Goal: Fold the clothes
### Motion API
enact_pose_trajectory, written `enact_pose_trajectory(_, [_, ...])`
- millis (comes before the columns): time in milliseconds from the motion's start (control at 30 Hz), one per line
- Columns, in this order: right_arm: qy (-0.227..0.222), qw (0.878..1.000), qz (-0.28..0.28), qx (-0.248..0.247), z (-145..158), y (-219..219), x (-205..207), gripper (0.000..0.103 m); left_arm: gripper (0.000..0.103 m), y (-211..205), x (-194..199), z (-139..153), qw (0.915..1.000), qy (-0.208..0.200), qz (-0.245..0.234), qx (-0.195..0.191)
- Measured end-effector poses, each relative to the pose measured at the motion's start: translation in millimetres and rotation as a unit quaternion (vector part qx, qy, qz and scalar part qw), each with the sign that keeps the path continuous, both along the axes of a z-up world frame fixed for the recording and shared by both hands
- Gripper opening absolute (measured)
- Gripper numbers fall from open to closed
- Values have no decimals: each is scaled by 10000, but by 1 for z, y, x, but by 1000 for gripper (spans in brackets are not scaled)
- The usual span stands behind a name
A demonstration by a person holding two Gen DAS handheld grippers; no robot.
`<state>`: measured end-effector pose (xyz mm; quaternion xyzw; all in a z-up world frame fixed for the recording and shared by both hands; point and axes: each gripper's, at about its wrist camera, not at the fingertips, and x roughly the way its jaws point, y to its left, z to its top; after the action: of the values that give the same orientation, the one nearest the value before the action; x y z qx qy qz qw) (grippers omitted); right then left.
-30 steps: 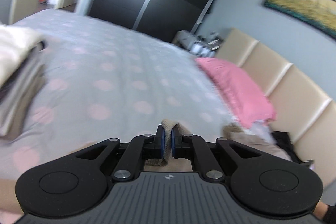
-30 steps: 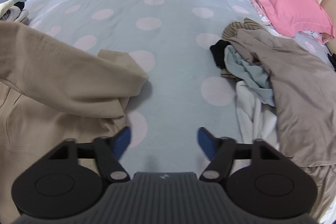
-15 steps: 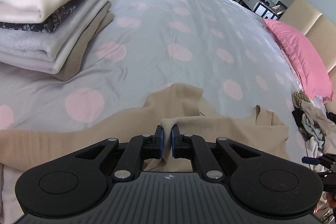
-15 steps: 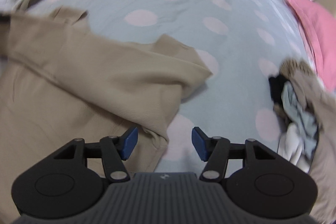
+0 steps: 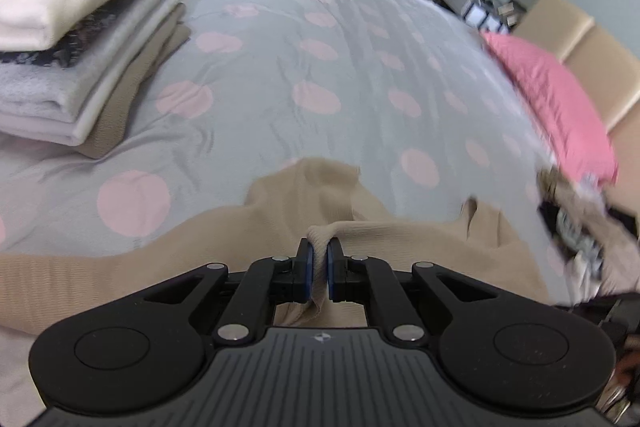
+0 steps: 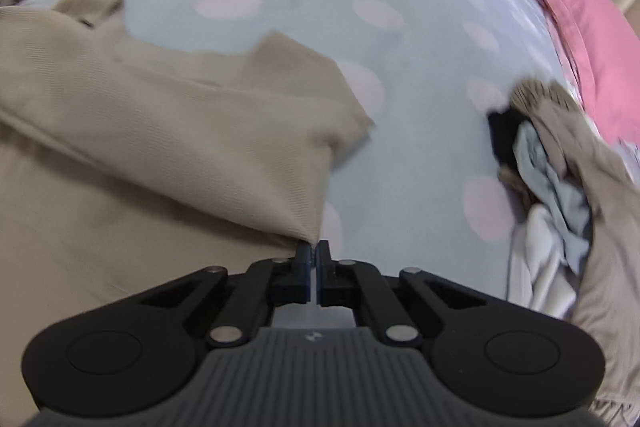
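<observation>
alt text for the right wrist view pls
The right gripper, jaws closed, pinches the edge of a beige garment spread on a grey, pink-dotted bedspread. An unfolded clothes pile and a pink pillow lie to the right.

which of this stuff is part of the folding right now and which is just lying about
In the job:
beige ribbed knit top
left hand-held gripper, right hand-held gripper, both shut on it

Lying about:
stack of folded clothes
heap of unfolded clothes
pink pillow
</observation>
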<state>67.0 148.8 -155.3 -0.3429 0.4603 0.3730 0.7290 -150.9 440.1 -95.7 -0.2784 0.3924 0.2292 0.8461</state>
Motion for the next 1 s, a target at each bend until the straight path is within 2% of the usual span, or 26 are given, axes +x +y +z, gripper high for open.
enact_pose_trajectory(167, [204,9993,-275,-143,-4,-9,12,7,5,-9,8,-21,9979,575,-158,263])
enact_pose_trajectory(233, [229,9988,-439,44,10,-16,21,14,5,-6,4,-23,9984,526,-107,157])
enact_pose_trajectory(300, [346,9954,-776,442,29,-24,34,33,5,-3,0,-24,9990,441,-67,78])
enact_pose_trajectory(333, [442,9920,-954,701,38,-28,43,36,7,-3,0,-23,9991,408,-57,55])
enact_pose_trajectory(400, [596,9841,-1288,1067,46,-28,59,41,15,-2,-1,-22,9993,366,-58,49])
enact_pose_trajectory(467, [728,9757,-1591,1322,49,-25,74,46,30,-2,-3,-20,9994,354,-24,34])
enact_pose_trajectory(567, [846,9706,-1795,1362,42,-14,86,48,41,-1,-10,-17,9992,370,98,-62])
enact_pose_trajectory(700, [905,9700,-1886,1237,31,3,93,49,40,2,-19,-14,9982,404,272,-355])
enact_pose_trajectory(900, [1084,9644,-2062,1251,20,13,104,50,38,-6,-12,-31,9962,590,88,-632])
enact_pose_trajectory(933, [1117,9631,-2103,1256,19,15,106,50,28,-8,-10,-36,9958,691,44,-596])
enact_pose_trajectory(967, [1149,9617,-2145,1259,18,17,107,50,12,-10,-8,-40,9954,774,0,-558])
enact_pose_trajectory(1000, [1180,9602,-2188,1270,16,18,109,50,7,-11,-7,-43,9950,850,-45,-522])
